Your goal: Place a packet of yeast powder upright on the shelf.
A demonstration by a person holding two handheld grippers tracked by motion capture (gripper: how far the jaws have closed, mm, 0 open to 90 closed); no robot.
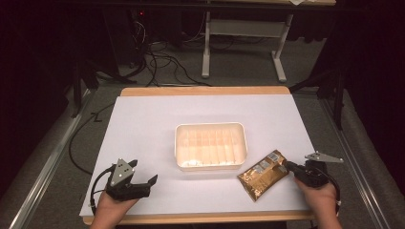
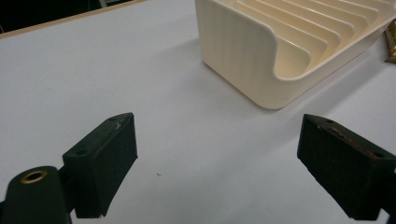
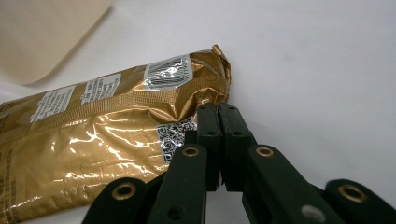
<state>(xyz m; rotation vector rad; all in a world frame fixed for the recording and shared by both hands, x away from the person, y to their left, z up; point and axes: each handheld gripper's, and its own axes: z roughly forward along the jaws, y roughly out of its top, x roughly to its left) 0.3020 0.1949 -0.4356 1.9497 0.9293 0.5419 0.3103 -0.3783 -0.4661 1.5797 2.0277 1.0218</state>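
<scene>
Two grippers work over a white worktop. The right gripper, at the lower right of the high view, has its jaws pressed together on the edge of a gold pouch, which lies flat at lower centre-right, just beside the lower right corner of a cream tray. In the right gripper view the pouch fills the left half. The left gripper, lower left, rests with its jaws wide apart, nothing between them, well apart from the tray.
</scene>
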